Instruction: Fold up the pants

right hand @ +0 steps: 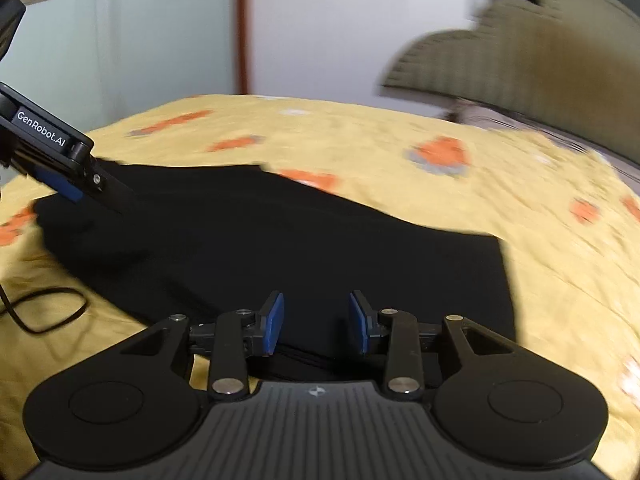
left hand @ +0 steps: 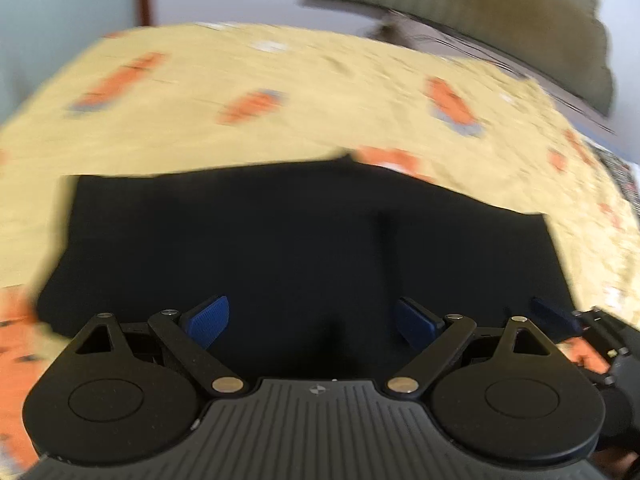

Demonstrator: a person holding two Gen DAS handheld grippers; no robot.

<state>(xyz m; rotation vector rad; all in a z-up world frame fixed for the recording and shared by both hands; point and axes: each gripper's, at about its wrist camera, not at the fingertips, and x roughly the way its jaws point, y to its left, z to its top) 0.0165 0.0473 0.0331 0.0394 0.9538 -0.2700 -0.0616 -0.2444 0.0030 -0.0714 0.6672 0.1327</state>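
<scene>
Black pants [left hand: 280, 248] lie flat in a folded block on a yellow bedspread [left hand: 280, 92] with orange shapes. My left gripper [left hand: 314, 322] is open, empty, just above the pants' near edge. My right gripper [right hand: 316, 322] is open with a narrower gap, empty, over the near edge of the pants [right hand: 320, 248]. The left gripper also shows in the right wrist view [right hand: 116, 200], low over the pants' far left corner. The right gripper's fingers [left hand: 560, 316] show at the right edge of the left wrist view.
An olive ribbed cushion [right hand: 540, 52] stands at the back right. A black cable [right hand: 44, 308] lies on the bedspread [right hand: 360, 140] at the left. A white wall and a brown door frame [right hand: 242, 28] stand behind the bed.
</scene>
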